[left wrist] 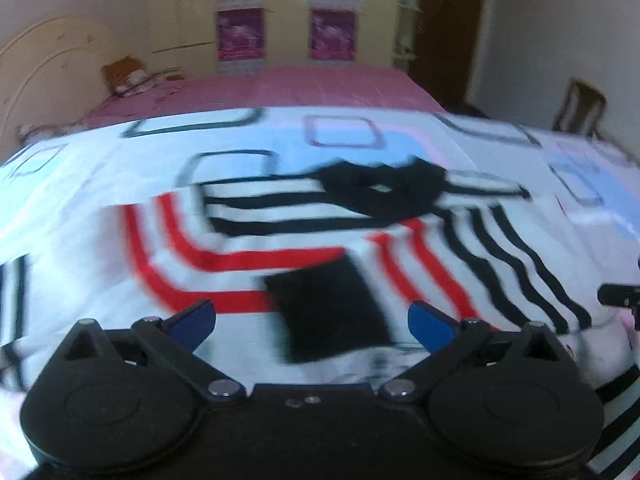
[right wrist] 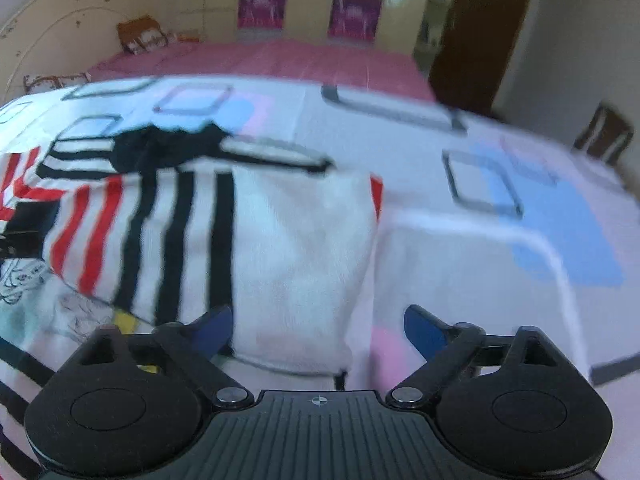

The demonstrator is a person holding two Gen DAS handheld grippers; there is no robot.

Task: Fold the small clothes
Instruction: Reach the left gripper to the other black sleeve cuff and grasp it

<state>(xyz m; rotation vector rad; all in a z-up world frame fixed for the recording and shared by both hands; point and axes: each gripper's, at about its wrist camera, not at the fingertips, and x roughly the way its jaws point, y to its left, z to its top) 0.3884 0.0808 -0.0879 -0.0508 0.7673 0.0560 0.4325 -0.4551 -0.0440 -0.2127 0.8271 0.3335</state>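
Note:
A small white shirt [left wrist: 280, 240] with red and black stripes, a black collar [left wrist: 380, 188] and a black square patch [left wrist: 332, 312] lies on the bed. My left gripper [left wrist: 312, 322] hovers just above its chest with its blue fingertips wide open and nothing between them. In the right wrist view the shirt [right wrist: 180, 232] shows a plain white panel [right wrist: 300, 248] lying over its right side. My right gripper [right wrist: 318, 330] stands open over the lower edge of that panel and grips nothing. Both views are blurred.
The shirt rests on a white sheet [right wrist: 500, 240] printed with blue, pink and grey squares. Behind it is pink bedding [left wrist: 320, 88], with a headboard [left wrist: 48, 64] and pillow [left wrist: 124, 74] at the far left. A chair [right wrist: 604, 136] and a dark door [right wrist: 480, 32] stand to the right.

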